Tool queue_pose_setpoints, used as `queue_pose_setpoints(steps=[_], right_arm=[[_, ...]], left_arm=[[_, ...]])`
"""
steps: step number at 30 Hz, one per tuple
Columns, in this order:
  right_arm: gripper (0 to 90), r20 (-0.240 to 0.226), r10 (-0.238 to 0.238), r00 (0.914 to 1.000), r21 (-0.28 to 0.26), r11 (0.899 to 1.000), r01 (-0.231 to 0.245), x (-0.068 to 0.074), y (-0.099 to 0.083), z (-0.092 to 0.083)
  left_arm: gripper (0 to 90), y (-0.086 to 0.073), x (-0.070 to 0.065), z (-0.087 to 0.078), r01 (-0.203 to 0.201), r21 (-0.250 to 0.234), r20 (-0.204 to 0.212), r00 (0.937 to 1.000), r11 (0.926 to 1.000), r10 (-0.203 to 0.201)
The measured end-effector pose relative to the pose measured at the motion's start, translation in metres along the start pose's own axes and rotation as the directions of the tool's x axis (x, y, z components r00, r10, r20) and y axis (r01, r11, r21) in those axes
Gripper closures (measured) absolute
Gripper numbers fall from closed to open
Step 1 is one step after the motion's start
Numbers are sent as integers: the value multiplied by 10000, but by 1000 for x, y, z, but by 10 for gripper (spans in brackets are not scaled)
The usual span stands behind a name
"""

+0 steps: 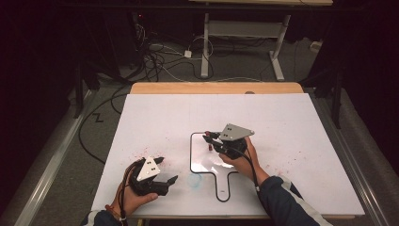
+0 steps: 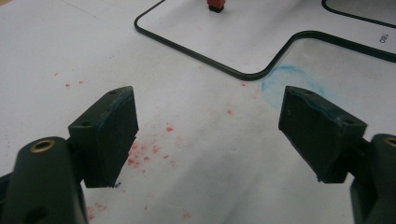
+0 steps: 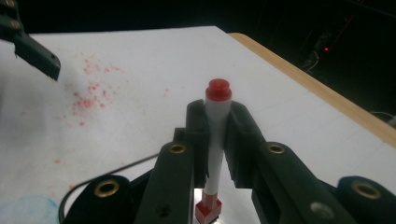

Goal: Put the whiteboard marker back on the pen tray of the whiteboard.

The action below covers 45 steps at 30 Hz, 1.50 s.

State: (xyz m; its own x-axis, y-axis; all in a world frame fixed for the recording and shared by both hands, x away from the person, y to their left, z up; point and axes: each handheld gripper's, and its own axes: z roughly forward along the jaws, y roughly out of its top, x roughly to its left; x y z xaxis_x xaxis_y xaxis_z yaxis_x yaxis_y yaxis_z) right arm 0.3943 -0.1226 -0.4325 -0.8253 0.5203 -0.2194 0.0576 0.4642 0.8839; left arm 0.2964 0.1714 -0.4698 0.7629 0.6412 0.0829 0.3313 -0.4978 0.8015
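Note:
A red-capped white marker (image 3: 217,140) stands upright between the pads of my right gripper (image 3: 218,114), which is shut on it. Its red lower end (image 2: 215,5) rests on or just above the small whiteboard (image 1: 192,157), a white board with a black rim and a handle towards me. In the high view my right gripper (image 1: 210,138) hangs over the board's upper part. My left gripper (image 1: 168,169) sits near the table's front left, open with nothing between its fingers (image 2: 112,135). It faces the board's rim (image 2: 196,49).
A blue smudge (image 1: 194,181) marks the white table cover beside the board's handle. Red specks (image 2: 149,149) are scattered in front of my left gripper. The wooden table edge (image 1: 216,88) runs along the far side, with cables and a desk frame on the floor beyond.

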Motion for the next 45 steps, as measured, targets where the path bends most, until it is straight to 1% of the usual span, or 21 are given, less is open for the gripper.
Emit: queue_pose_setpoints(steps=[3, 4, 5, 7, 10, 12, 16, 18, 20, 23, 24, 26, 28, 30, 33, 35, 38, 39, 42, 44, 45], right_arm=[[813, 811, -193, 9965, 279, 9995, 171, -5, -2, -3], [814, 947, -107, 9954, 261, 9996, 83, -8, -4, -3], [813, 924, 169, 9956, 154, 9997, -184, -11, -5, -4], [813, 900, 372, 9952, -11, 9993, -373, -12, -7, -3], [813, 513, 486, 9975, -316, 9984, -470, -6, -5, 3], [813, 172, 393, 9991, -491, 9981, -384, 1, -3, 8], [813, -492, 531, 9974, -765, 9955, -567, 12, 1, 16], [813, -770, 442, 9961, -880, 9948, -510, 17, 2, 19], [813, -798, 370, 9961, -920, 9948, -443, 20, 4, 22], [813, -543, 84, 9985, -834, 9964, -129, 19, 4, 22], [813, -398, 121, 9991, -766, 9969, -151, 17, 4, 21], [813, 71, -115, 9999, -506, 9986, 119, 10, 2, 16], [813, 309, 329, 9990, -482, 9983, -314, -2, -3, 10], [813, 740, 282, 9969, -281, 9993, -262, -10, -7, 3], [813, 804, 521, 9954, -356, 9981, -494, -18, -12, -4], [813, 929, 394, 9949, -255, 9990, -372, -17, -12, -7], [812, 822, 626, 9947, -409, 9974, -594, -18, -14, -13], [812, 751, 730, 9945, -533, 9962, -692, -18, -14, -17], [812, 795, 733, 9941, -772, 9948, -672, -18, -7, -31], [812, 957, 784, 9923, -995, 9926, -689, -20, -2, -43], [811, 863, 969, 9915, -1130, 9898, -869, -22, 0, -50]], left_arm=[[189, 0, 0, 0, -10, -27, -1, 10000, 10000, 10], [189, 0, -1, 0, -42, -21, -24, 10000, 10000, 42], [189, 1, -1, 0, -62, -26, -40, 10000, 10000, 62], [189, 1, -1, 0, -49, -37, -22, 10000, 10000, 49], [189, 1, -1, 1, -63, 2, -26, 10000, 10000, 63], [189, 1, -1, 1, -60, 0, -21, 10000, 10000, 60], [189, 0, -1, 1, -81, 15, -15, 10000, 10000, 81], [189, 0, -1, 1, -66, 17, 7, 10000, 10000, 66], [189, 0, -1, 1, -91, 18, -5, 10000, 10000, 91], [189, 0, -1, 0, -93, 23, -22, 10000, 10000, 93], [189, 0, -1, 0, -109, 21, -33, 9999, 9999, 109], [189, 0, 0, 0, -77, -4, -3, 10000, 10000, 77], [189, 0, 0, 0, -99, 14, -32, 9999, 9999, 99], [189, 0, 0, 0, -71, -10, -11, 10000, 10000, 71], [189, 1, -1, 1, -110, 45, -19, 9999, 9999, 110], [189, 1, -1, 1, -102, 27, -10, 9999, 9999, 103], [189, 1, -1, 1, -128, 24, -36, 9999, 9999, 128], [189, 0, -1, 1, -112, 30, -39, 9999, 9999, 112], [189, 0, 0, 0, -114, 11, -102, 9999, 9999, 114], [189, 0, 0, -1, -107, 23, -116, 9999, 9999, 107], [189, 0, -1, -1, -132, 35, -139, 9998, 9999, 133]])
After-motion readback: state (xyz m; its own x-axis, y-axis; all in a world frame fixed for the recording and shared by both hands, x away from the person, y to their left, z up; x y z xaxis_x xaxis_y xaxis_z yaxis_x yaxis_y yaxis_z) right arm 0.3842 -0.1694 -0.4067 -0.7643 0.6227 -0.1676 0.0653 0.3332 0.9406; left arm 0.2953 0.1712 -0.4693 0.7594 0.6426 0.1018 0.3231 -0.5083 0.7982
